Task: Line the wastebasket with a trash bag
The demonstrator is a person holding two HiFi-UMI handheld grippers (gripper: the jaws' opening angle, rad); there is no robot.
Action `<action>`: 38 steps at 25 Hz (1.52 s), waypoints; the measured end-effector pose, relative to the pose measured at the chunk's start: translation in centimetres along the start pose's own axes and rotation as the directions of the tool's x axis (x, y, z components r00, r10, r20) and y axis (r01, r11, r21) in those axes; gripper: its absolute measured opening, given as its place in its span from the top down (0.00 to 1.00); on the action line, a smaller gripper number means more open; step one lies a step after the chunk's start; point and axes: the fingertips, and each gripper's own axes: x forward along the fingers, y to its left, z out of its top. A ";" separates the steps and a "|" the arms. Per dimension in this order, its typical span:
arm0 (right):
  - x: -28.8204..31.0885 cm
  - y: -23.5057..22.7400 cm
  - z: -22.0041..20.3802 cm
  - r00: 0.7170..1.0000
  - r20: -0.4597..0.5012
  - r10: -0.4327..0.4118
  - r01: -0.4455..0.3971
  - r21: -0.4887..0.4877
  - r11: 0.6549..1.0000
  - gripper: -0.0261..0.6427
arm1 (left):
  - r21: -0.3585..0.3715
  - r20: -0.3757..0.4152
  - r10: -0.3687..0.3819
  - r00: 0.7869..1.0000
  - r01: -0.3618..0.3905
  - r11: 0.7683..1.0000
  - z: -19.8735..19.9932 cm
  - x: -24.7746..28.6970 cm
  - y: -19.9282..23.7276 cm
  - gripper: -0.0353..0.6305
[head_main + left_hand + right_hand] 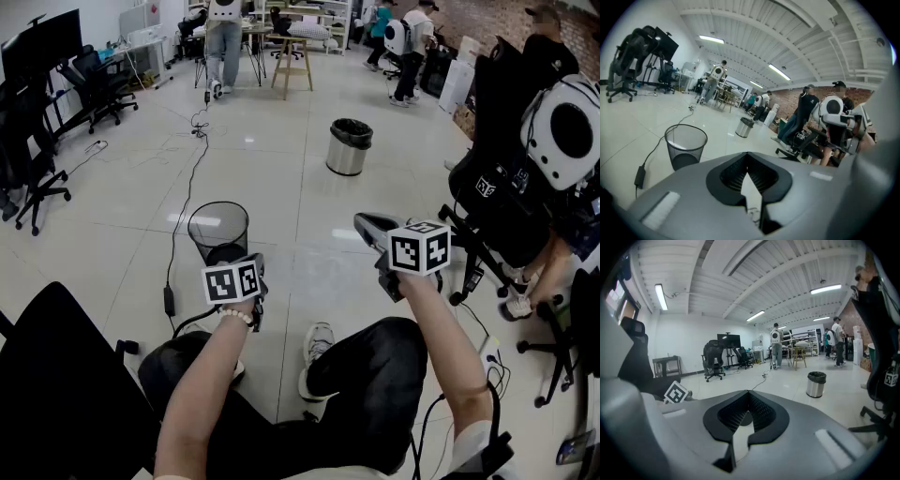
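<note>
One black wire-mesh wastebasket (pixel 217 230) stands on the pale tiled floor (pixel 281 169), near the left gripper (pixel 255 270), with no liner visible. Left gripper and right gripper (pixel 367 225) are both closed and empty. Lining appears not yet begun. The next move requires locating and gripping a bag.
</note>
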 end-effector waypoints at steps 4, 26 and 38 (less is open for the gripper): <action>2.1 -4.6 -3.6 1.000 0.003 -0.026 0.025 0.107 0.994 0.77 | -0.037 0.106 0.071 0.992 -0.067 0.997 -0.1 3.3 3.6 0.92; 19.2 -25.4 -38.9 0.871 -0.448 -0.204 0.426 0.480 0.767 0.47 | -0.142 -0.210 -0.113 0.971 0.084 0.986 -11.7 26.8 16.9 0.53; 23.9 -26.8 -38.2 0.864 -0.444 -0.236 0.400 0.322 0.858 0.96 | -0.154 -0.290 -0.260 0.921 0.224 0.962 -14.2 31.8 13.0 0.93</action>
